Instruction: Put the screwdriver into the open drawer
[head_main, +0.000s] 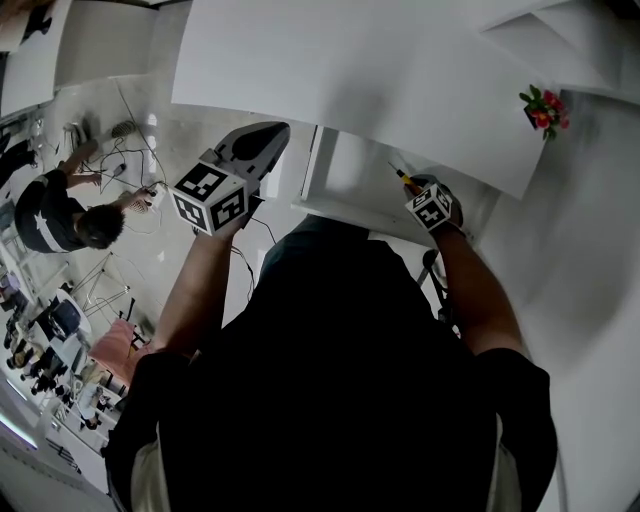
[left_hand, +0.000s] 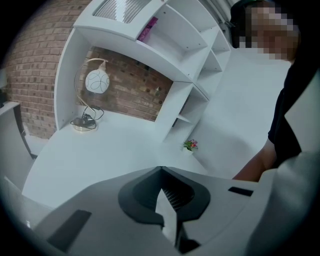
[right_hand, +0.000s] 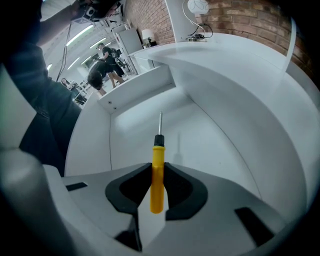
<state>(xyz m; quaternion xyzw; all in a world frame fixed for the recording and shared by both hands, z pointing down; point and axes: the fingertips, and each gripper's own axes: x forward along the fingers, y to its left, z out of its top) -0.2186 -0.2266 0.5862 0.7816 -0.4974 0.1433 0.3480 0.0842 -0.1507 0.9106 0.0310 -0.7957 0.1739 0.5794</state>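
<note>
My right gripper (right_hand: 158, 167) clenches the yellow handle of the screwdriver (right_hand: 157, 176). Its metal shaft points forward, held just above the floor of the open white drawer (right_hand: 215, 145). My left gripper (left_hand: 162, 171) is raised over the white desk (left_hand: 100, 150), its jaws pressed together on nothing. A small flower pot (left_hand: 190, 145) stands beyond.

Setting: staged home-office set inside a lab hall. Curved white counter (left_hand: 100, 150), white shelf unit (left_hand: 172, 35), red brick wall (left_hand: 30, 75); loose black cables (head_main: 125, 165) across pale floor (head_main: 190, 140).
</note>
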